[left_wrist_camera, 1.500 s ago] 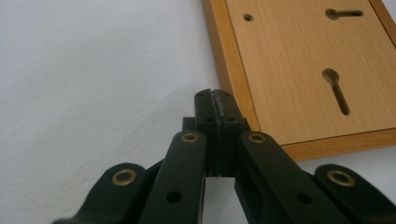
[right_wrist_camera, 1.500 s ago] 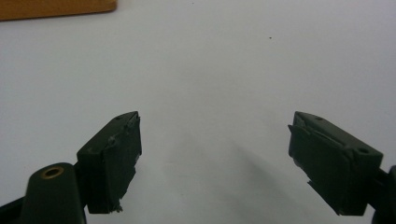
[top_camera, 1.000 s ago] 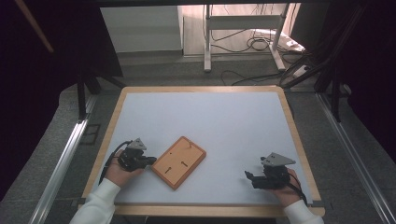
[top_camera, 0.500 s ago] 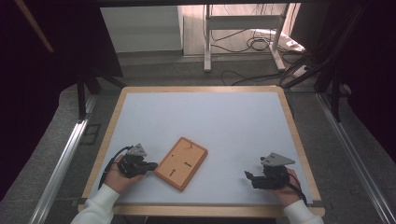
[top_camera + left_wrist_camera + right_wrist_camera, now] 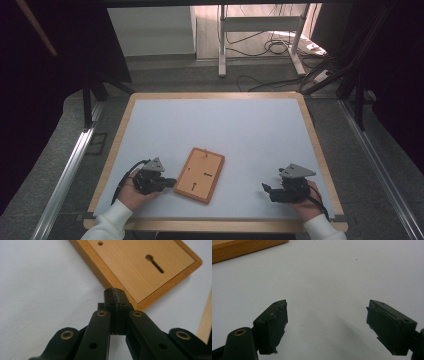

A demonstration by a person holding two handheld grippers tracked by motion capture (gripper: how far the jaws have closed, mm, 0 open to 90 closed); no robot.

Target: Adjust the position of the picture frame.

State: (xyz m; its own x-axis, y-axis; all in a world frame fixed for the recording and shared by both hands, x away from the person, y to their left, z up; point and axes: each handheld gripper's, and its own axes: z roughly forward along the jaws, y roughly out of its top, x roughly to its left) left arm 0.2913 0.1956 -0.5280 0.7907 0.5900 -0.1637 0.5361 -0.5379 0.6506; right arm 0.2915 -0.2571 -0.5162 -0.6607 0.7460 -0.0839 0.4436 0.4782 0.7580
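Wooden rectangular board (image 5: 200, 174), orange-brown with keyhole slots, lies flat near the table's (image 5: 250, 125) front edge. My left gripper (image 5: 170, 182), jaws pressed together, nudges its left edge; right gripper (image 5: 266, 190) rests spread, well right. Next, I judge, a steady sideways push.

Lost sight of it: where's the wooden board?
High view: the wooden board lies near the table's front edge, just right of the left tool.

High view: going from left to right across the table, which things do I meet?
Left gripper → wooden board → right gripper, all on the white table.
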